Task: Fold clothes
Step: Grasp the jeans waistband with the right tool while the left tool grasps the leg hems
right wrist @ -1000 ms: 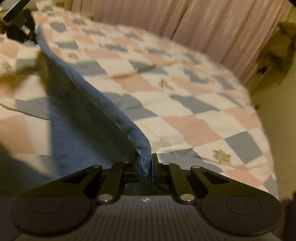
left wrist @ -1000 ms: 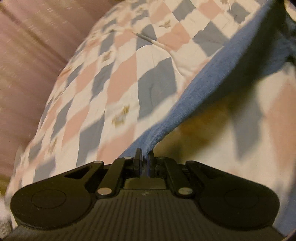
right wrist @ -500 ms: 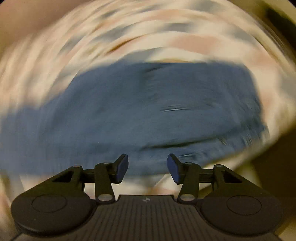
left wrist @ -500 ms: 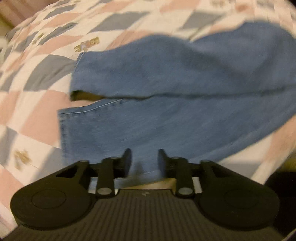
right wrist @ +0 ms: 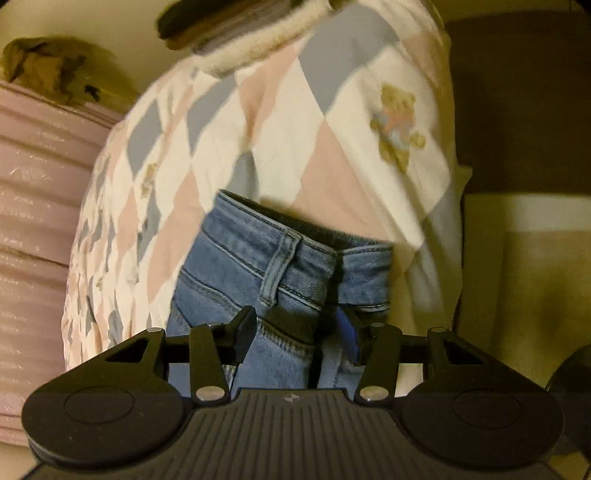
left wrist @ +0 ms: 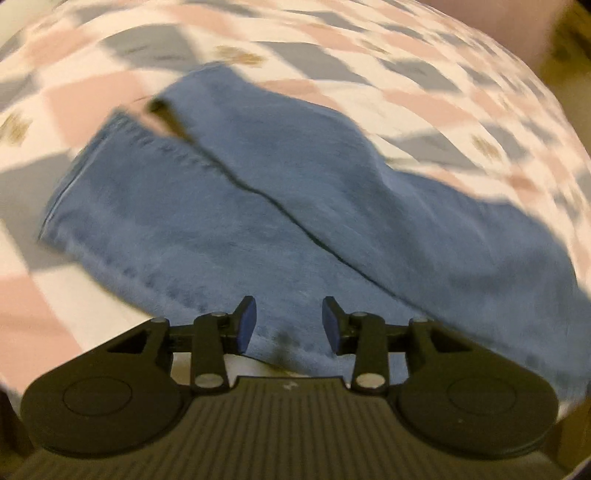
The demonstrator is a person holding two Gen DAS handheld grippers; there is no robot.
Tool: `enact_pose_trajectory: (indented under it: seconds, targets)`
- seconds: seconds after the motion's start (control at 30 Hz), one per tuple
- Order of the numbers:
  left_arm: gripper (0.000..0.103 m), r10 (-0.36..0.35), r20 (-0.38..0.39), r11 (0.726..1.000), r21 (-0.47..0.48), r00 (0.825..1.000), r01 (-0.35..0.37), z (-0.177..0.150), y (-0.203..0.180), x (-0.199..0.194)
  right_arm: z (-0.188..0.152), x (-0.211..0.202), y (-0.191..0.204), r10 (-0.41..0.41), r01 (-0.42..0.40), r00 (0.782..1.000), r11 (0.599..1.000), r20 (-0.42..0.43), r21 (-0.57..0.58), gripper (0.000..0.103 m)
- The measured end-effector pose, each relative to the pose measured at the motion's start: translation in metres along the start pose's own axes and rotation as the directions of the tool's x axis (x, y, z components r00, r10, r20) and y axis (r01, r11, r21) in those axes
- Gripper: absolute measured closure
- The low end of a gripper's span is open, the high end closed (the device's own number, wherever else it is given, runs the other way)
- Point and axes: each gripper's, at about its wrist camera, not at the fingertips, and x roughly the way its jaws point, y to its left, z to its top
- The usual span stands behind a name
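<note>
A pair of blue jeans point(left wrist: 280, 206) lies folded over on the checked quilt point(left wrist: 424, 92), one layer lapping the other along a diagonal edge. My left gripper point(left wrist: 288, 325) is open, its fingers apart just above the near hem. In the right wrist view the jeans' waistband with a belt loop point(right wrist: 280, 266) lies close in front. My right gripper point(right wrist: 295, 332) is open, its fingers on either side of the waistband cloth, not closed on it.
The quilt point(right wrist: 295, 129) has pink, grey and white diamonds with teddy bears. A pink curtain point(right wrist: 33, 221) hangs at the left. A folded pile of clothes point(right wrist: 240, 26) lies at the quilt's far end. The bed edge and a dark board point(right wrist: 517, 103) are at the right.
Both grippers held the jeans up a second ago, then opened and let them drop on the quilt. Both have swung round; the right one now faces the waistband.
</note>
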Motion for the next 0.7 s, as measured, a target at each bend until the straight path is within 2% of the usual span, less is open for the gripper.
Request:
enact_pose_trajectory:
  seconds: [0.1,0.13,0.2,0.23,0.43,0.6,0.7]
  targets:
    - [0.068,0.002,0.030,0.993,-0.114,1.000,0.001,0.019,0.014,0.007,0.003,0.023,0.002,-0.012,0.012,1.000,1.000,-0.026,0.011,0.055]
    - [0.068,0.006,0.036,0.990,-0.143,0.999,-0.001,0.026,0.017,0.011,0.004,0.023,0.007,-0.007,0.007,1.000,1.000,-0.014,-0.012,0.062]
    - [0.066,0.015,0.055,0.980,-0.201,0.998,-0.004,0.041,0.025,0.021,0.003,0.020,0.016,0.014,-0.014,1.000,0.998,0.014,-0.059,0.068]
    - [0.065,0.018,0.062,0.973,-0.232,0.998,-0.003,0.048,0.031,0.028,0.003,0.019,0.017,0.035,-0.033,0.999,0.997,0.020,-0.071,0.068]
    - [0.065,0.042,0.086,0.920,-0.392,0.995,-0.005,0.096,0.064,0.071,0.007,0.028,0.007,0.025,-0.026,0.999,0.999,-0.022,-0.034,0.066]
    - [0.065,0.108,0.117,0.879,-0.475,0.987,-0.039,0.127,0.100,0.098,0.004,0.028,0.013,0.007,-0.008,1.000,0.999,-0.011,-0.048,0.060]
    - [0.065,0.096,0.146,0.862,-0.506,0.985,-0.009,0.139,0.117,0.110,0.000,0.026,0.012,0.000,0.000,1.000,0.999,-0.002,-0.039,0.059]
